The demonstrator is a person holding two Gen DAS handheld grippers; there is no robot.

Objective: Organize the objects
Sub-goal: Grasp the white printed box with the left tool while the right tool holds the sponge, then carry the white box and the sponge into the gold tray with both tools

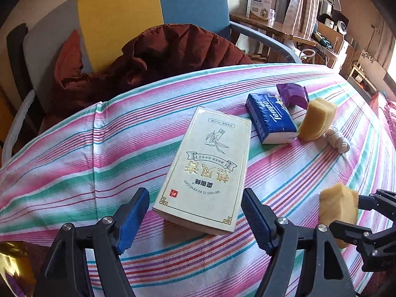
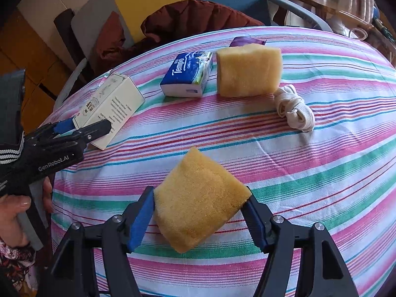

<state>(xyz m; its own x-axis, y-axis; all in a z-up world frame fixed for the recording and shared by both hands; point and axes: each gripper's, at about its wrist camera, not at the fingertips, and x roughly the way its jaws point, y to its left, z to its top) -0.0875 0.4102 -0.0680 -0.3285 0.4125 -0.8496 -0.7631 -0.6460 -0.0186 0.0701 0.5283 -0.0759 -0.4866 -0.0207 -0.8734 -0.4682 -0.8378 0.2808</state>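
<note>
**Right gripper had a sponge, left one was wide around the box**

So the right gripper (image 2: 199,219) was clamped on a yellow sponge (image 2: 200,204), blue pads (image 2: 142,219) pressing into both sides of it, and the sponge sat tilted, one corner pointing up and one hanging down over the striped tablecloth (image 2: 321,173). Couldn't really tell whether its lower corner touched the cloth or hung just above it. From the left wrist camera you could see that same sponge at the far right edge, pinched in the black fingers.

The left gripper (image 1: 195,212) was spread wide, holding nothing. Its blue fingertips (image 1: 135,212) stood on either side of the near end of the cream box (image 1: 206,168) with gold lettering, which lay flat on the cloth. There looked to be a gap on both sides, so no contact that I could see. In the right wrist view the left gripper came in from the left edge right at that box.

Further back on the table: a blue Tempo tissue pack (image 1: 271,118), a purple packet (image 1: 293,94) just behind it, a second sponge (image 1: 316,118) standing upright beside the tissues, and a knotted white cloth strap (image 2: 294,109) just beside that sponge. A dark red jacket (image 1: 148,59) was piled on the chair (image 1: 118,17) behind the table.
</note>
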